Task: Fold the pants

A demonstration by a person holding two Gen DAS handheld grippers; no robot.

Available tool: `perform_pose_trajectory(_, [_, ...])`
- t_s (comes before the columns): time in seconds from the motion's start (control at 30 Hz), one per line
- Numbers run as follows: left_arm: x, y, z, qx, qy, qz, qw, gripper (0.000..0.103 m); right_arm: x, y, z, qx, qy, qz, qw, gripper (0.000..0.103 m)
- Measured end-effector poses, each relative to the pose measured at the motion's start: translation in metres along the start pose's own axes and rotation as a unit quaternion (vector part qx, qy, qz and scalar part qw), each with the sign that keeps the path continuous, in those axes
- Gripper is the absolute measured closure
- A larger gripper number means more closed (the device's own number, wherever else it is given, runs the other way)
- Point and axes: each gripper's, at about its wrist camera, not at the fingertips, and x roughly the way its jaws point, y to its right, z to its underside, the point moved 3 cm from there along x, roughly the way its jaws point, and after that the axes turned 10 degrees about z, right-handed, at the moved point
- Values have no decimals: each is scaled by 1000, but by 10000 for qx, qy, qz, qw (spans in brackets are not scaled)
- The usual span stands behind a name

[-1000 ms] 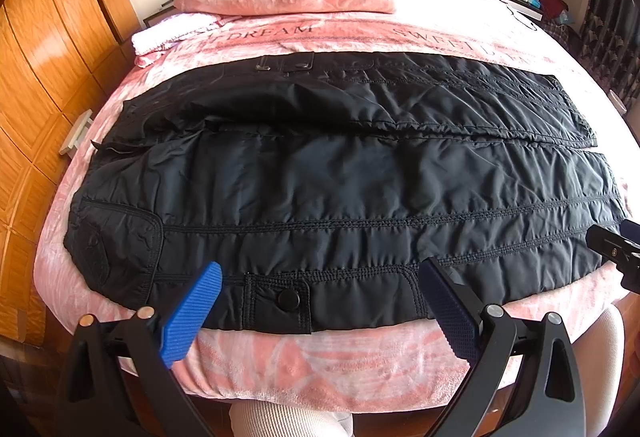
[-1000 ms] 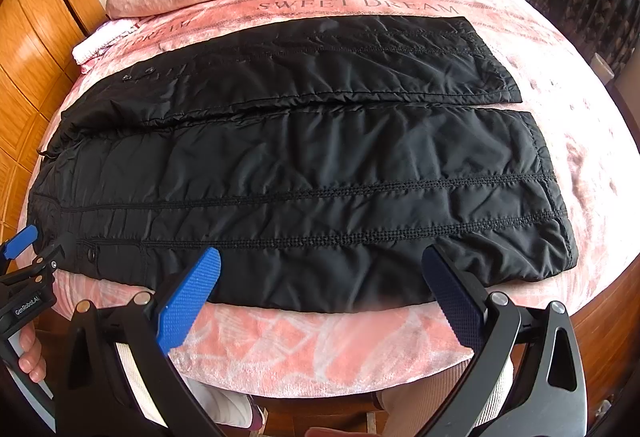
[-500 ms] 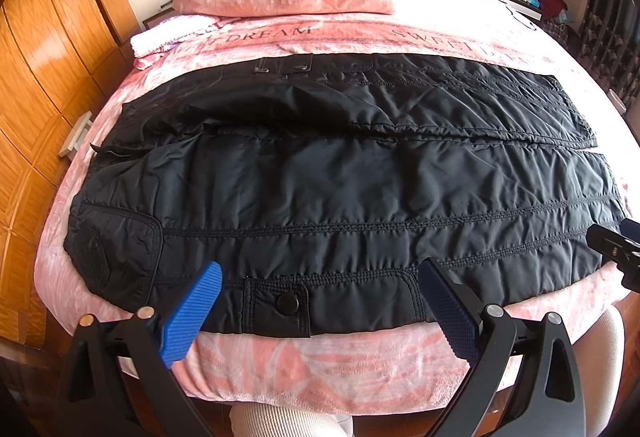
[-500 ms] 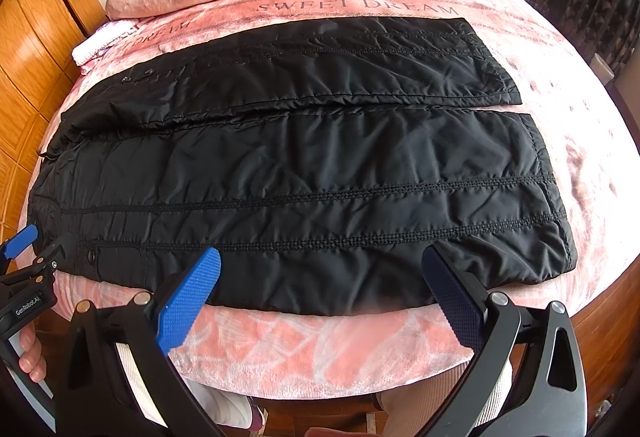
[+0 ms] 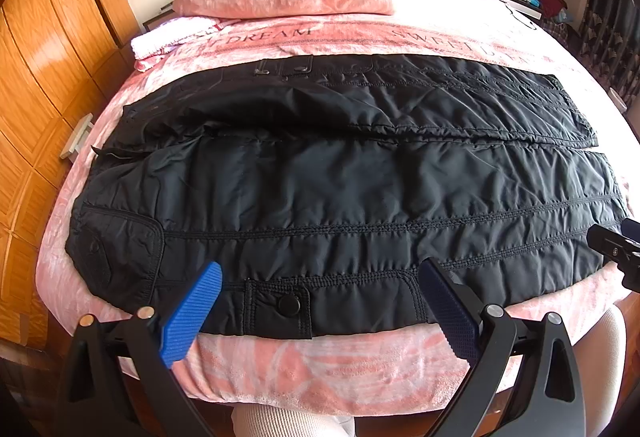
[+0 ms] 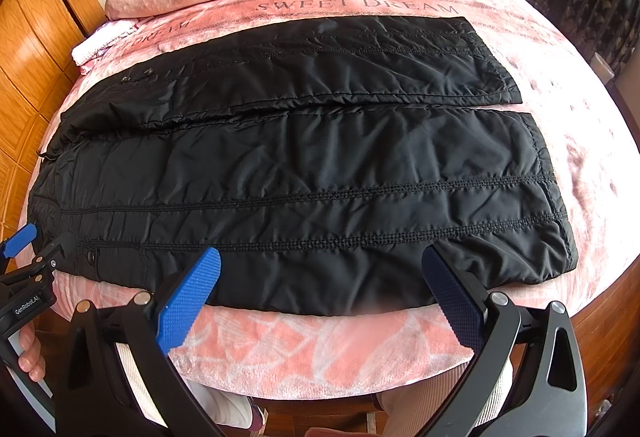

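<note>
Our left gripper [image 5: 320, 311], jaws wide apart, hovers over the near hem by the waist end, pants [image 5: 340, 189] stretching toward twelve o'clock. Their long axis runs nine to three across the pink bedspread [image 6: 320, 349]. Our right gripper [image 6: 320, 301], equally spread and empty, sits nearer the cuffs.
</note>
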Motion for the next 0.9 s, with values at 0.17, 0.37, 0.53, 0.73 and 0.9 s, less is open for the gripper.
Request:
perform_pose_trajectory(0.17, [0, 0, 0, 5, -1, -4, 10000, 4, 1, 1, 0, 6, -2, -1, 10000, 2])
perform_pose_trajectory(0.37, [1, 0, 0, 0, -9, -1, 10000, 4, 1, 0, 0, 11, 9, 9, 10000, 2])
perform_pose_trajectory(0.53, [7, -2, -4, -33, -94, 197, 9998, 4, 2, 5, -9, 160, 69, -222, 9996, 2])
perform_pose_trajectory(0.73, [24, -2, -50, 323, -352, 702, 9964, 4, 4, 18, -72, -160, 388, -879, 9952, 2])
perform_pose_trajectory(0.9, [63, -9, -116, 208, -546, 1121, 9920, 4, 51, 25, -147, -779, -99, -520, 9956, 2])
